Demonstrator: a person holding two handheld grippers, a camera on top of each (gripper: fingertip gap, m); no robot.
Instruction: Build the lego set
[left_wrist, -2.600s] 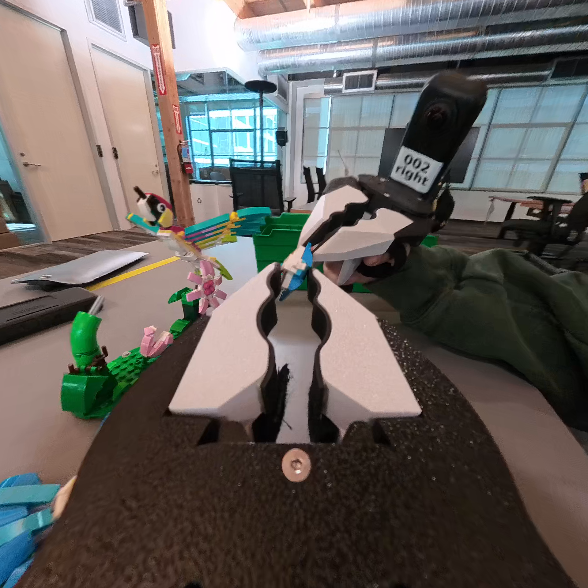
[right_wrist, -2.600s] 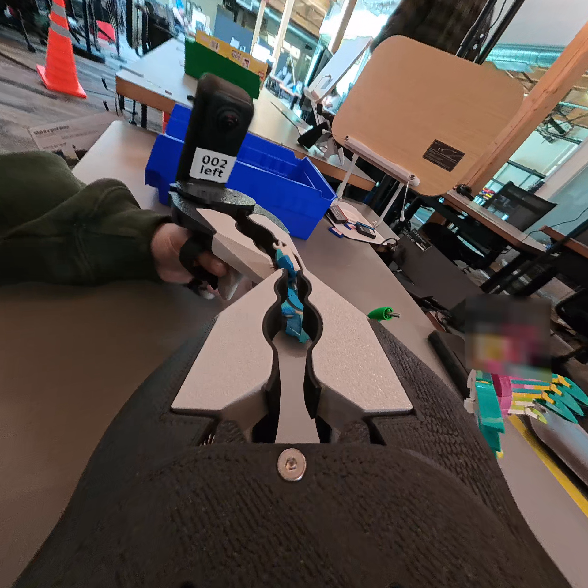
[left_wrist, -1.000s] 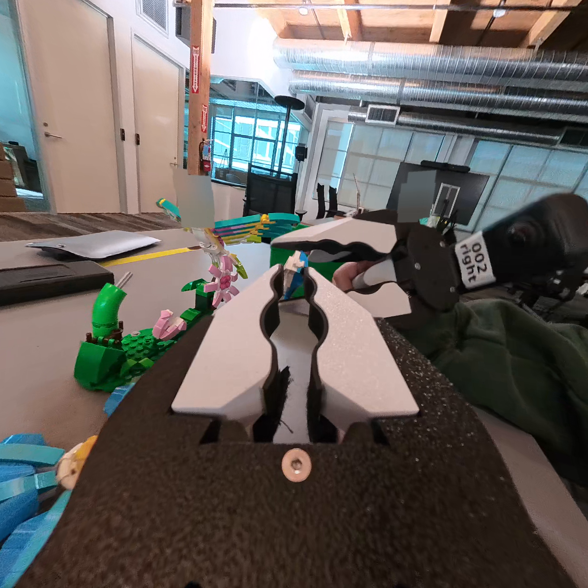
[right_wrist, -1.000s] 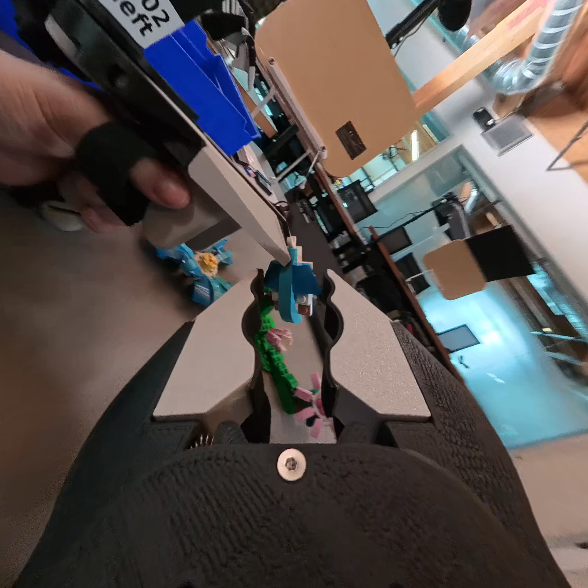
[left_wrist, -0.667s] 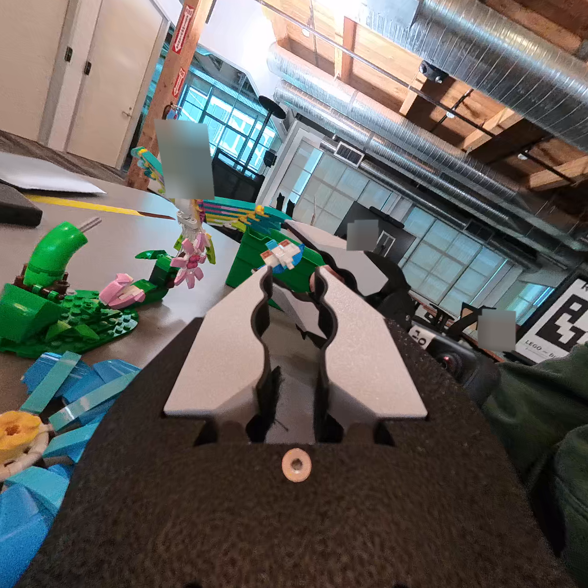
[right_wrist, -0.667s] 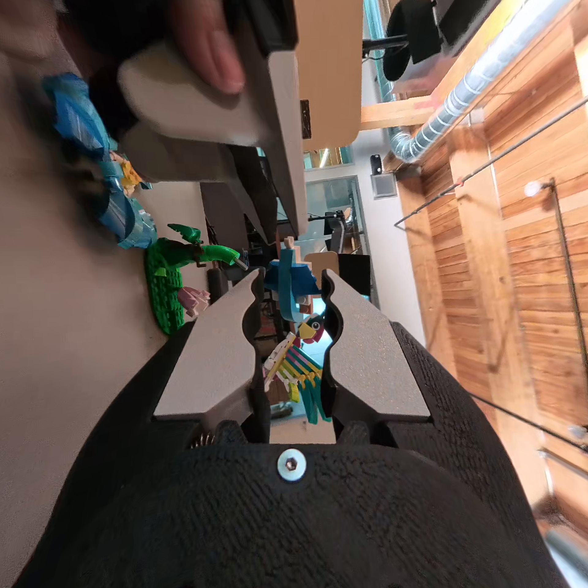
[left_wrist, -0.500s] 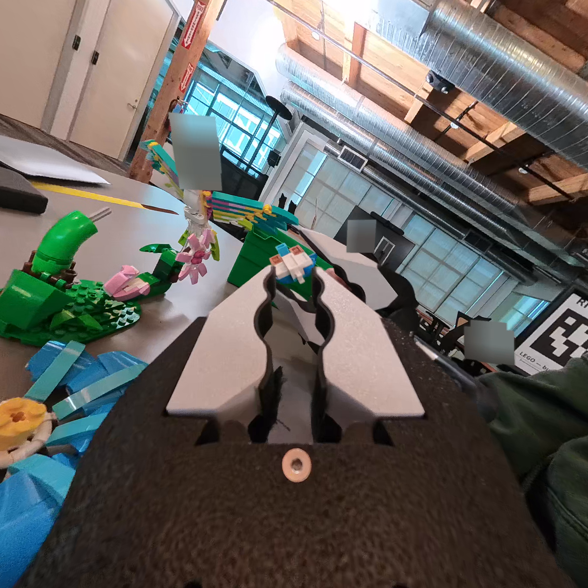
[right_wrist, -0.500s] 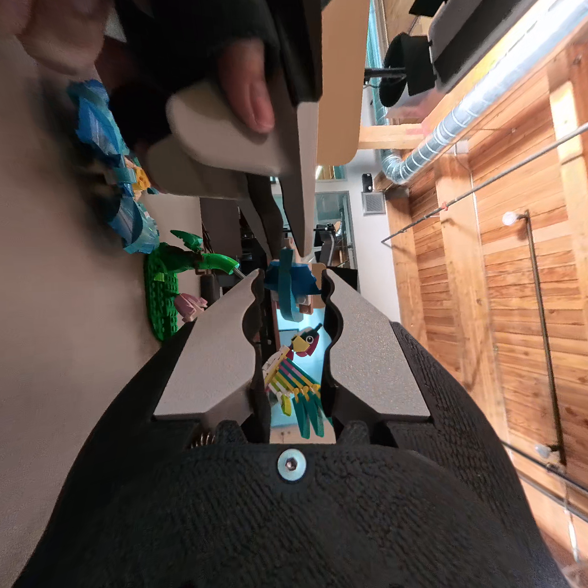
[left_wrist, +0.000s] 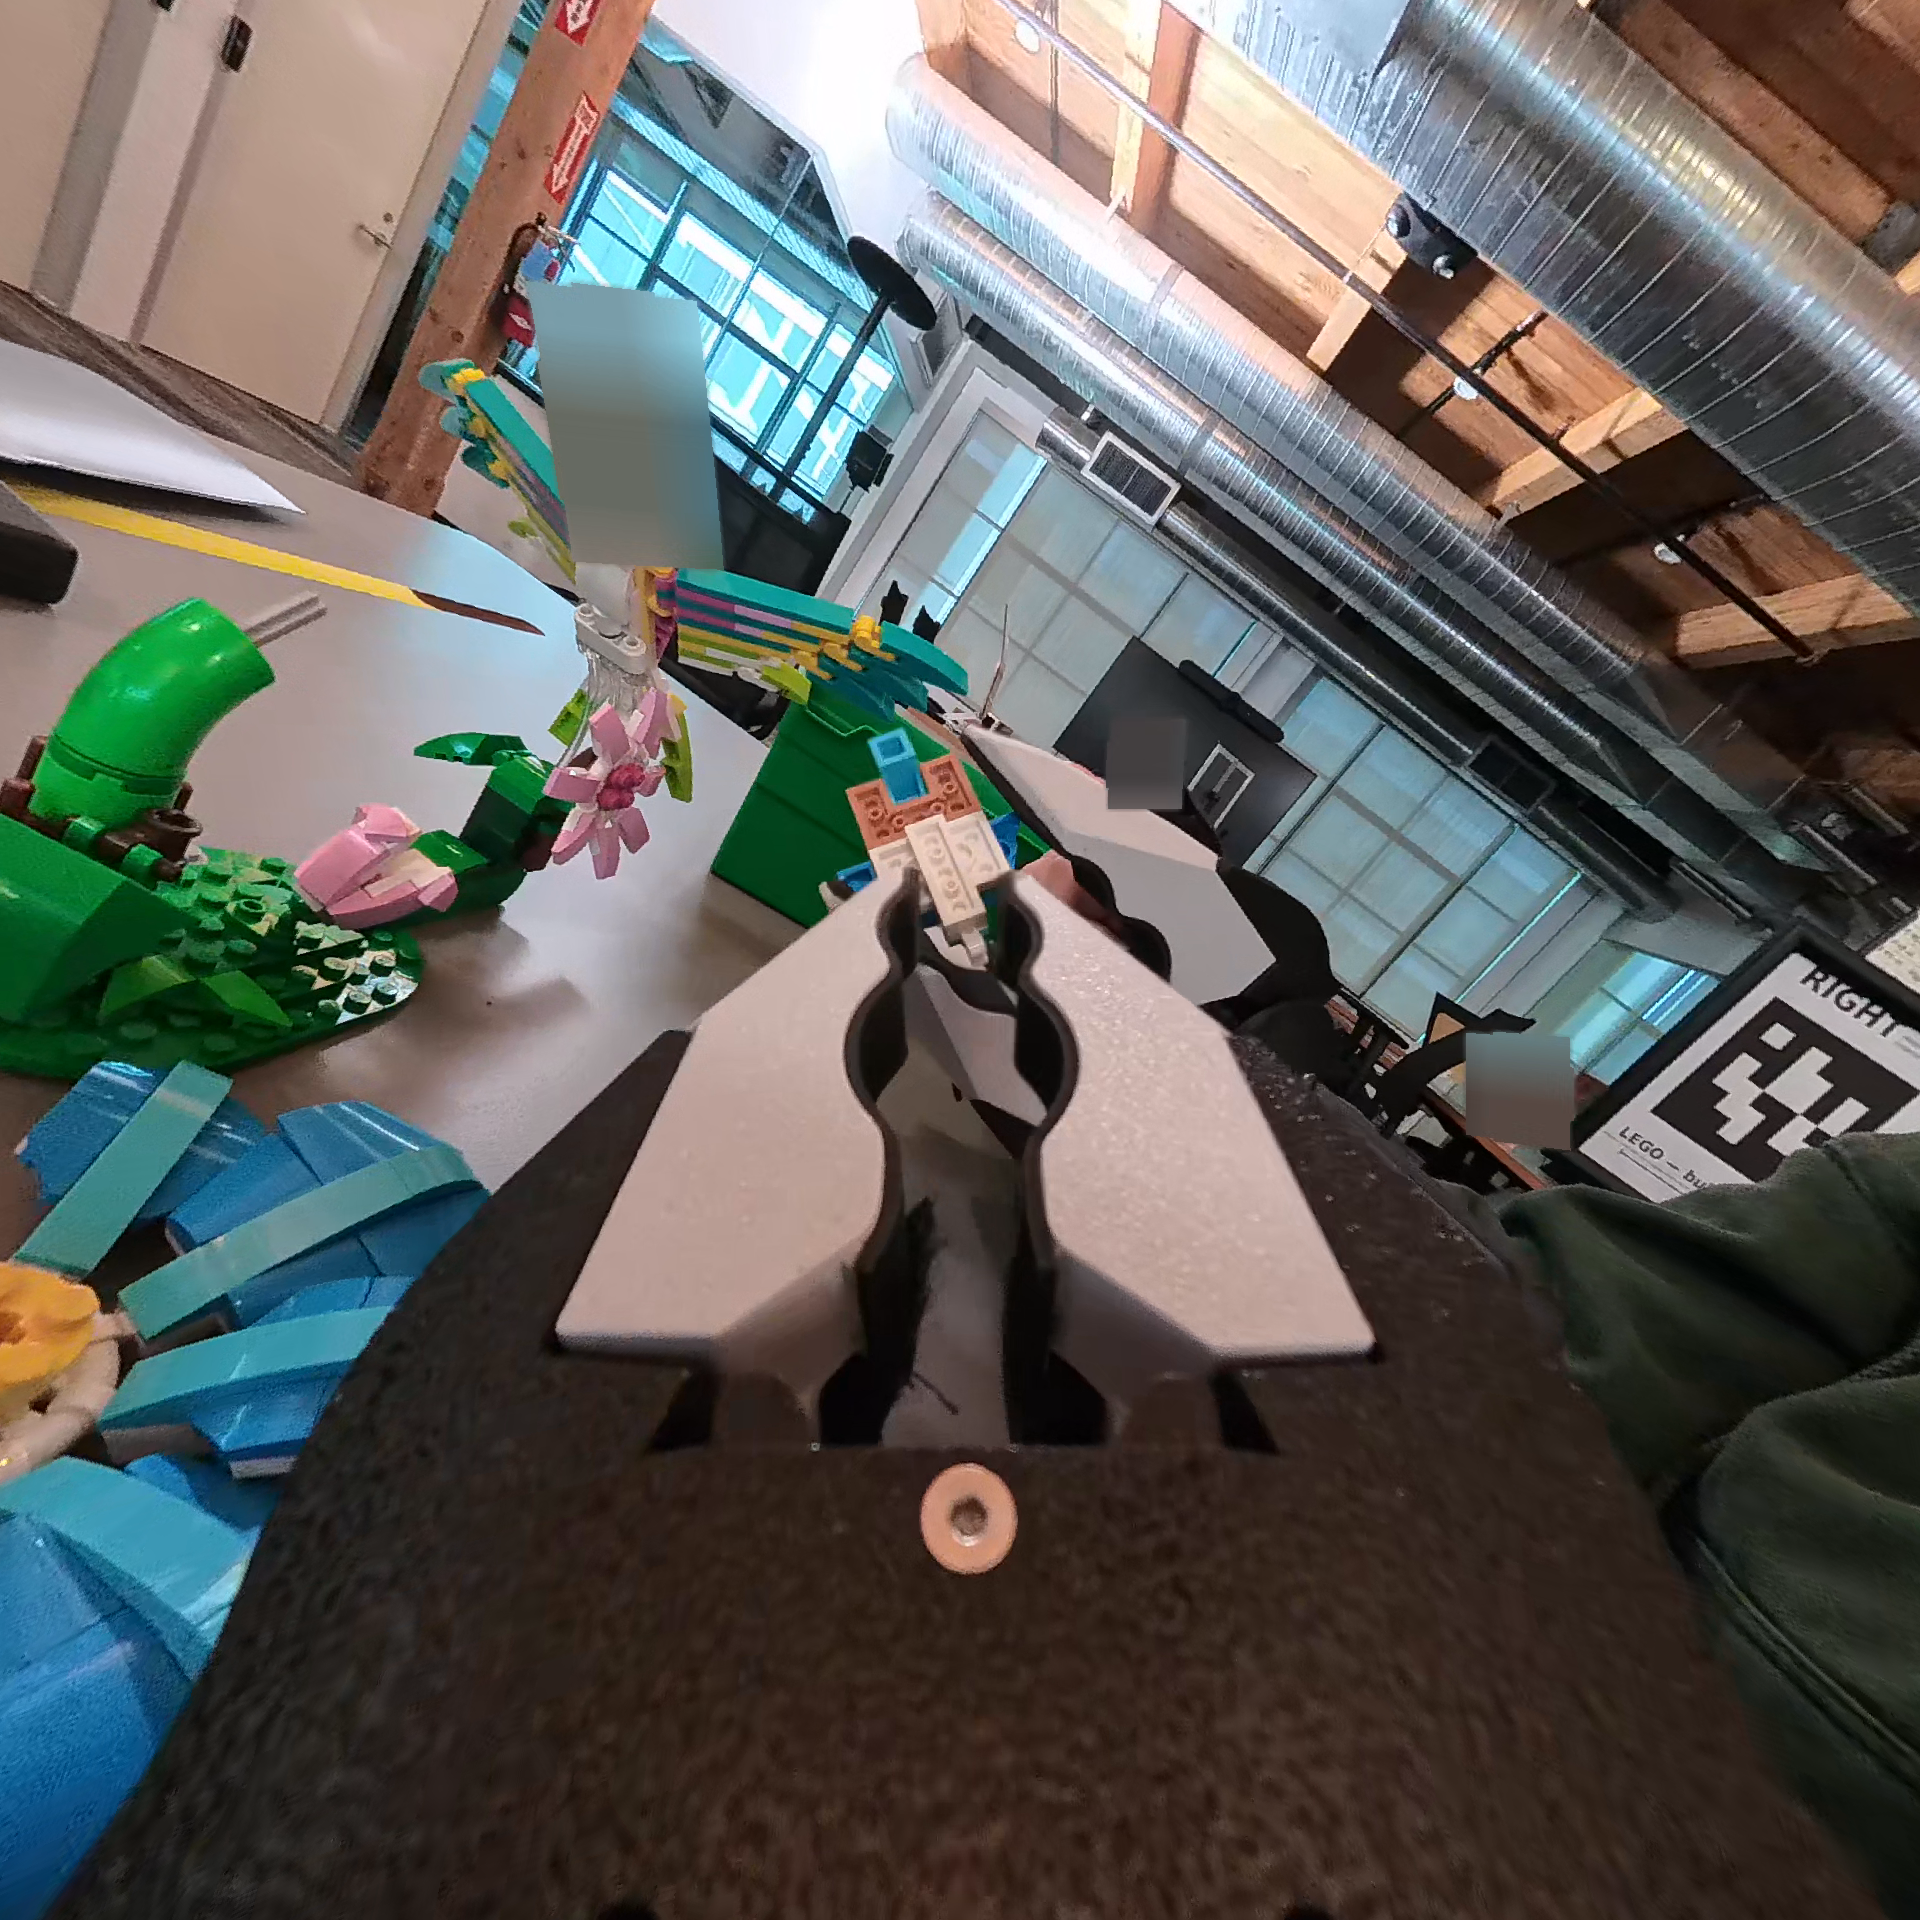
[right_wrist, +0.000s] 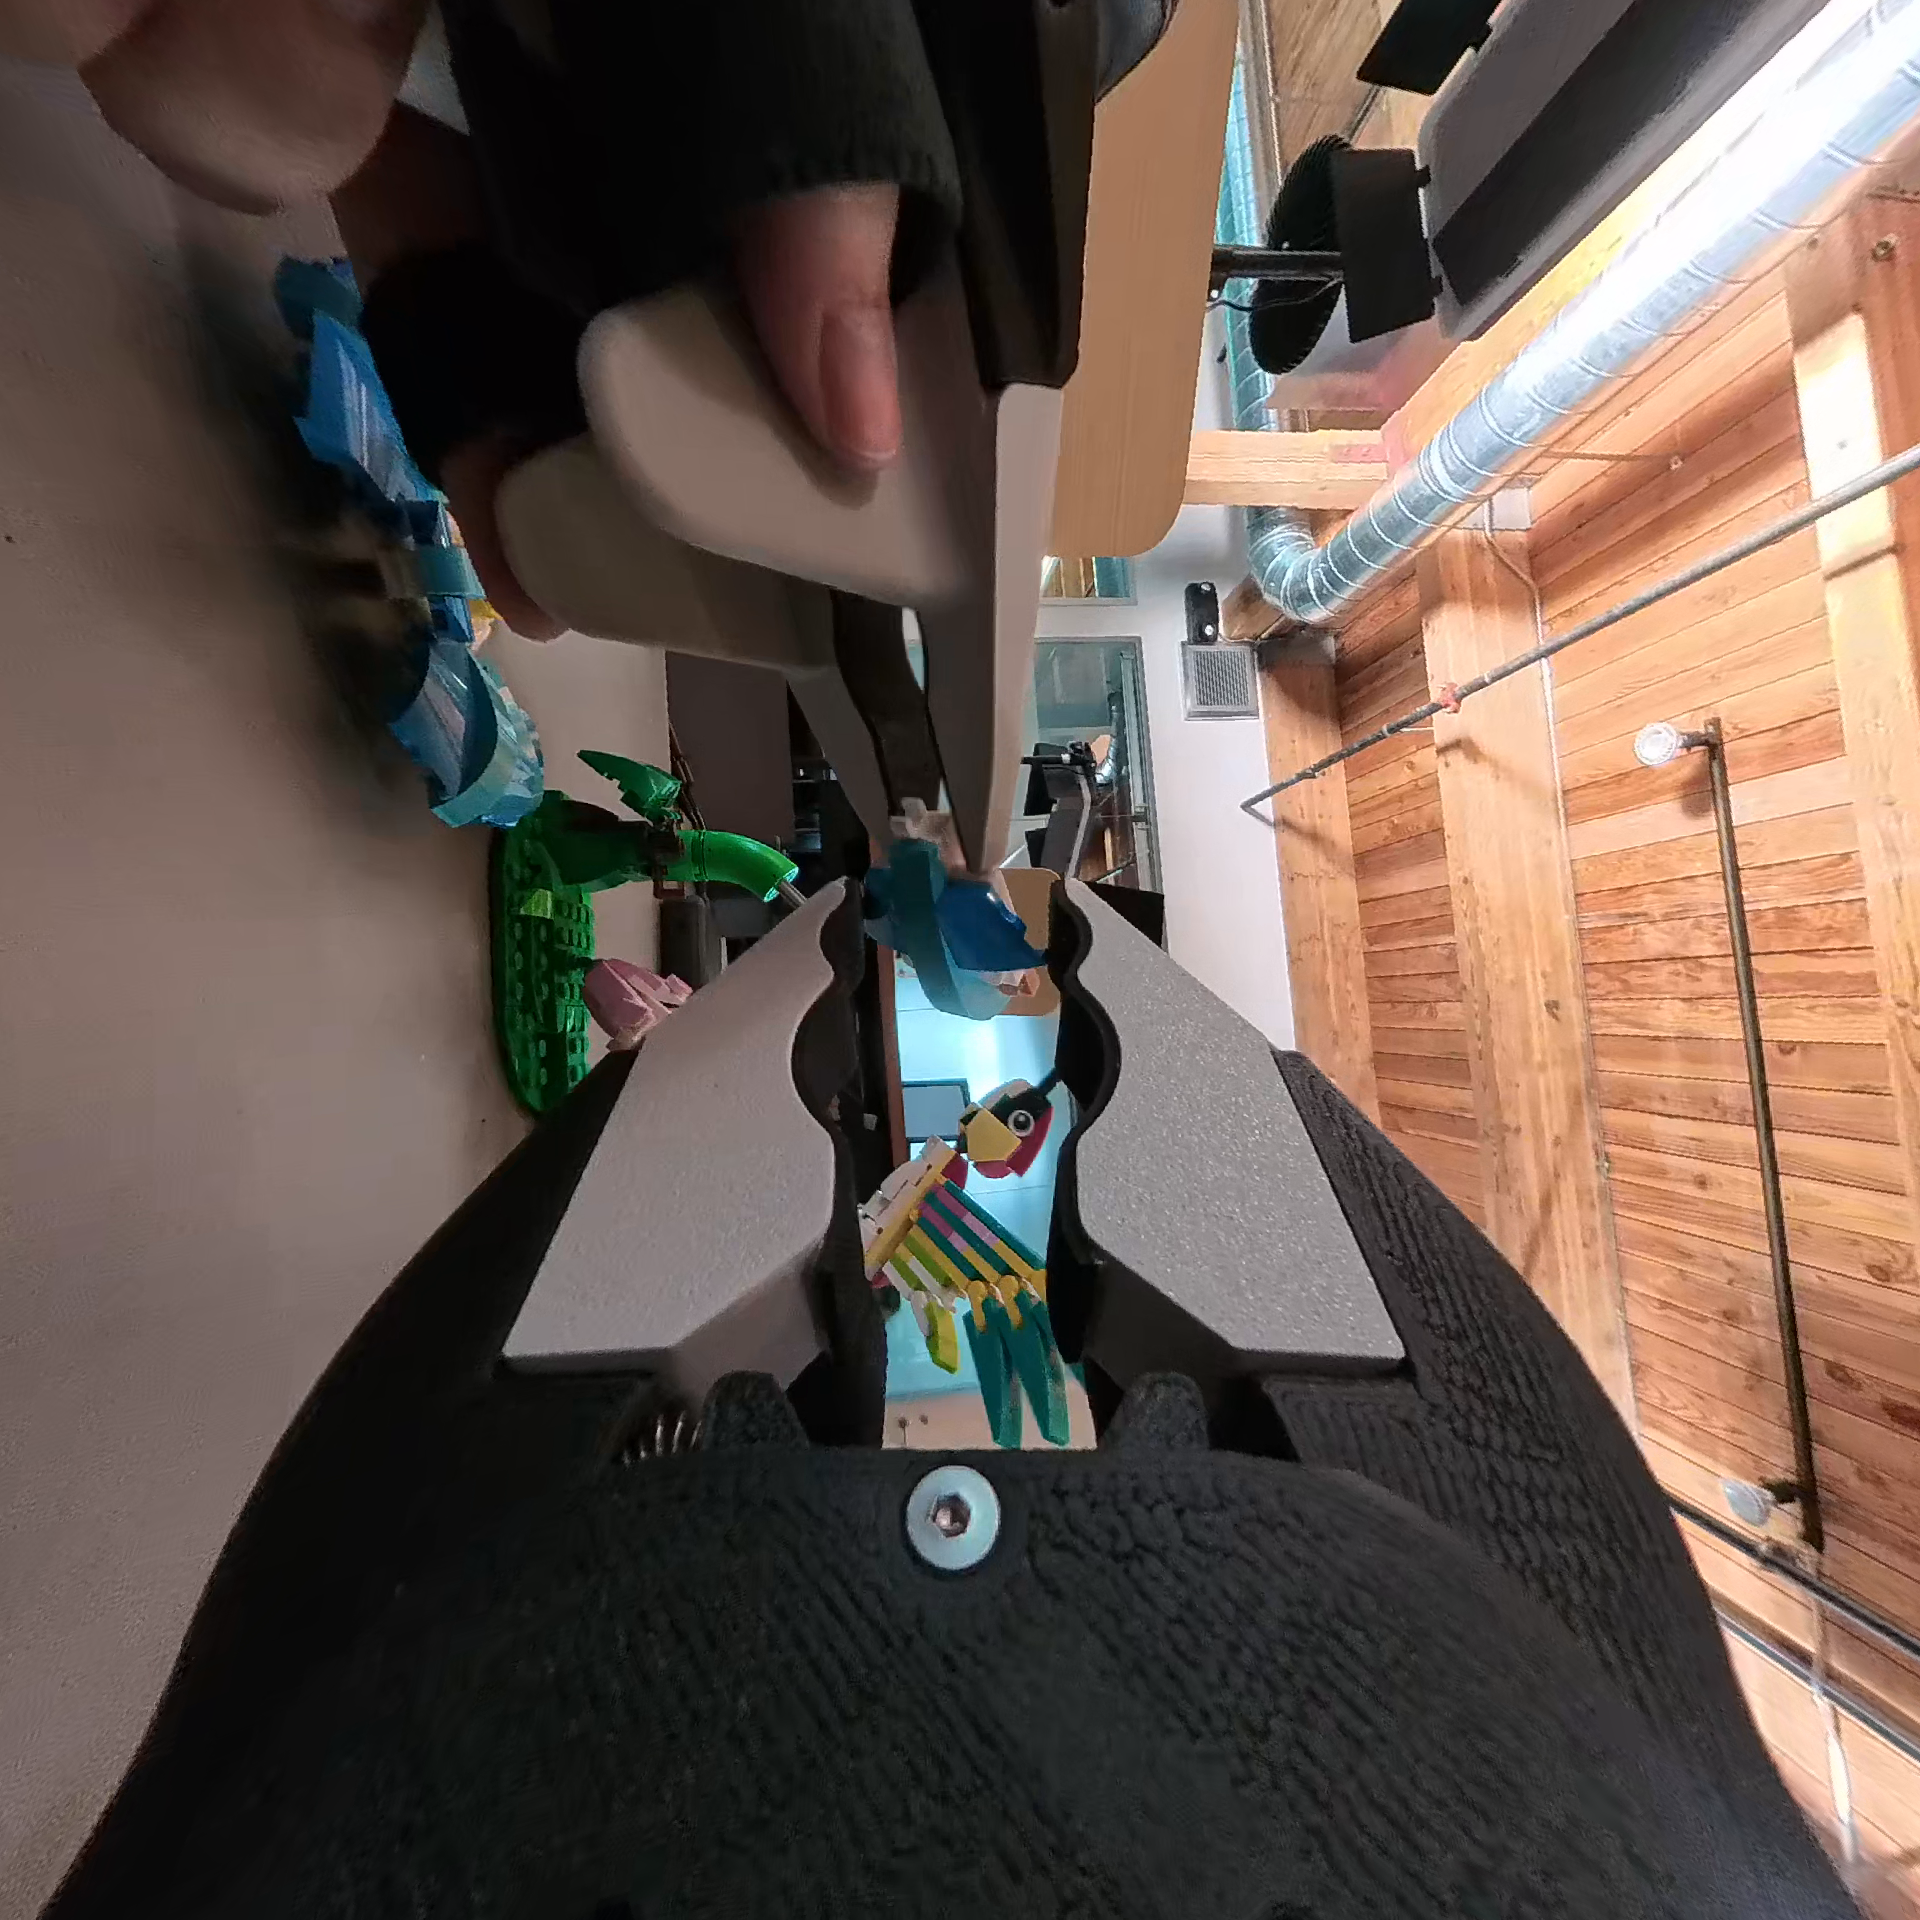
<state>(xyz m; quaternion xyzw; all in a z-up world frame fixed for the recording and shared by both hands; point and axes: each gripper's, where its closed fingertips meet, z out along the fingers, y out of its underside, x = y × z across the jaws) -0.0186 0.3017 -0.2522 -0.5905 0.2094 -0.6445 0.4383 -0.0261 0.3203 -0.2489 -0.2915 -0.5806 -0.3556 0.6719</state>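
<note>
Rolled over sideways since earlier, with both grippers meeting on one small blue brick piece (left_wrist: 928, 831).

Left wrist view: left gripper (left_wrist: 958, 891) pinching the piece's white end, beyond it a green bin (left_wrist: 795, 831), contents hidden. Right wrist view: right gripper (right_wrist: 951, 914) standing apart around the piece, contact unclear; table (right_wrist: 156, 935) now turned vertical.

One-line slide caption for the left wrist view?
Left gripper pinches a small white, tan and blue brick assembly beside a green brick plant base.
</note>
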